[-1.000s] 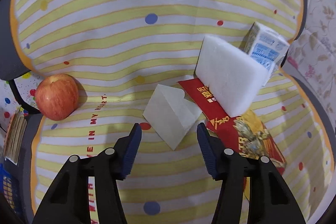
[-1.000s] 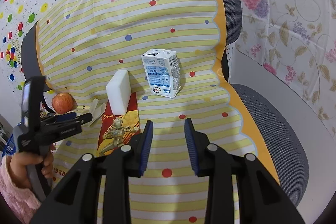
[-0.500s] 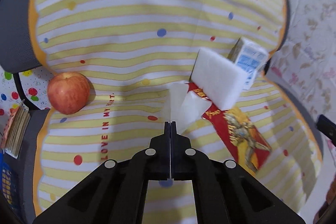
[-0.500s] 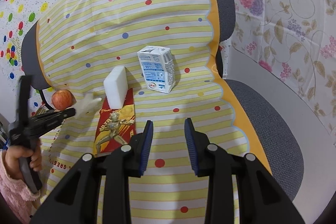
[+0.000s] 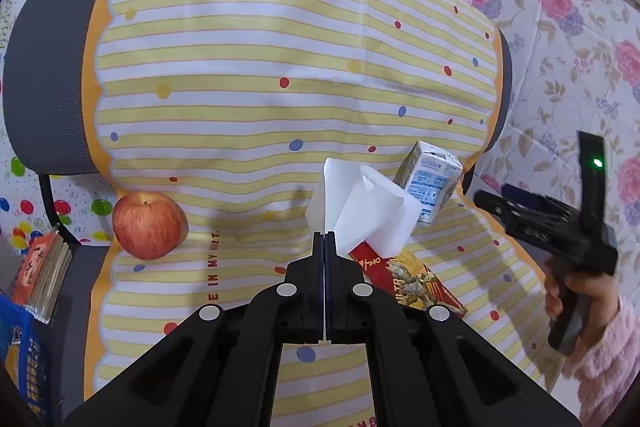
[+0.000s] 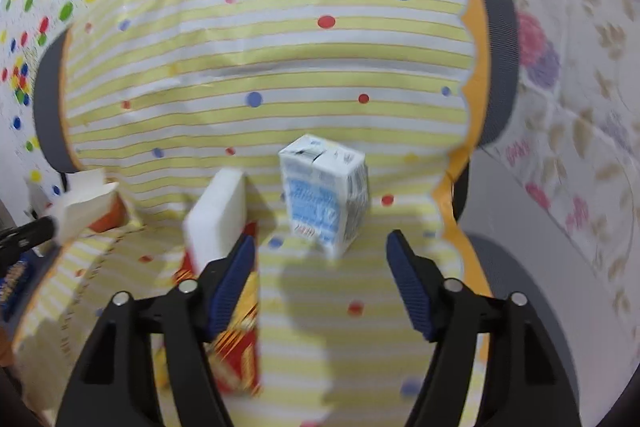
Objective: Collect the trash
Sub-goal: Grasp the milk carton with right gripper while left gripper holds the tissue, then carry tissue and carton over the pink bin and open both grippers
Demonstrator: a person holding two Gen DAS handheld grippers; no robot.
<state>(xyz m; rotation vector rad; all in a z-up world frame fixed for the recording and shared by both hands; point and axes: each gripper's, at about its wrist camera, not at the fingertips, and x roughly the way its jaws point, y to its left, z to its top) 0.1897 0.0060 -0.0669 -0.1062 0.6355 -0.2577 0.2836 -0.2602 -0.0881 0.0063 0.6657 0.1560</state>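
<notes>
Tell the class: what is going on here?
A person is clearing trash off a striped, cloth-covered chair with a tool in each hand. The left tool is shut on a white paper scrap. The right tool is opening, empty, towards the small carton.

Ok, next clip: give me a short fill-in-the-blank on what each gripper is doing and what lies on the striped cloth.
1. The left gripper is shut on a folded white ____.
2. The right gripper has nothing between its opening jaws and points at the small upright ____.
3. On the striped cloth, left of the left gripper, sits a red ____.
4. The white foam block stands on edge on a red ____.

Missing words: paper; milk carton; apple; packet
</notes>
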